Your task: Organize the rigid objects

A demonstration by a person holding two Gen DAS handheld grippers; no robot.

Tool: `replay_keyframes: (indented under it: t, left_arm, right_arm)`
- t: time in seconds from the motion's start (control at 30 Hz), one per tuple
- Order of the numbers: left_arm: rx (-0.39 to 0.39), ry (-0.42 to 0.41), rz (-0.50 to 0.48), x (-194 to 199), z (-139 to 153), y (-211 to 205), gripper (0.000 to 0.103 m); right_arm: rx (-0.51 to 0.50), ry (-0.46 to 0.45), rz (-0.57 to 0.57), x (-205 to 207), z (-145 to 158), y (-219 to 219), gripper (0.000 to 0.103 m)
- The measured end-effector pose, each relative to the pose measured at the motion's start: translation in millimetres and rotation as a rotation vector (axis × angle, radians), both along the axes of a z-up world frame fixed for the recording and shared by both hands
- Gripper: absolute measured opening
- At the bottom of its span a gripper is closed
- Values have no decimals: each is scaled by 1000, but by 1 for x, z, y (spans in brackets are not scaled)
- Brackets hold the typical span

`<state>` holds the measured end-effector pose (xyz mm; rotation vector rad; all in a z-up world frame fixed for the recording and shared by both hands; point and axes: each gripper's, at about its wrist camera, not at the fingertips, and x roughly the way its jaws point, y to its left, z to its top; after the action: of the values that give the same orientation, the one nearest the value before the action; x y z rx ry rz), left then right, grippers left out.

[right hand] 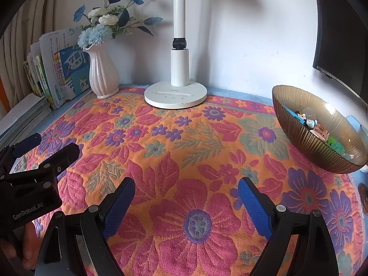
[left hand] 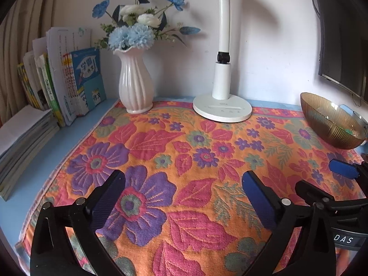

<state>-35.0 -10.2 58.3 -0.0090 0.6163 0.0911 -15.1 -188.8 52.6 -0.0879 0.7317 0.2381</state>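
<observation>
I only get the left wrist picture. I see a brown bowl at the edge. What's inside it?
Observer: The right wrist view looks into the brown bowl: small toy pieces lie there, one green.
Operator: Is a toy in the right gripper?
Observer: No, the right gripper is open, with only the flowered cloth under it.
Operator: Who holds the left gripper?
Observer: A hand shows below the left gripper, at the picture's left edge.

A blue table point(left hand: 76, 135) carries a flowered cloth point(left hand: 184, 161), stacked books point(left hand: 25, 135) and upright books point(left hand: 76, 80).
</observation>
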Motion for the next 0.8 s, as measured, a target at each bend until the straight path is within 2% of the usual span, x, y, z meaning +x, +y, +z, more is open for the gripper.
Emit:
replay_keyframes:
  t: [0.23, 0.8]
  left_arm:
    - [-22, 7, 13, 1, -1, 4, 102]
    - [-13, 9, -1, 1, -3, 0, 102]
  right_arm:
    - [2, 15, 4, 0, -1, 1, 90]
    - [-3, 19, -6, 1, -3, 0, 91]
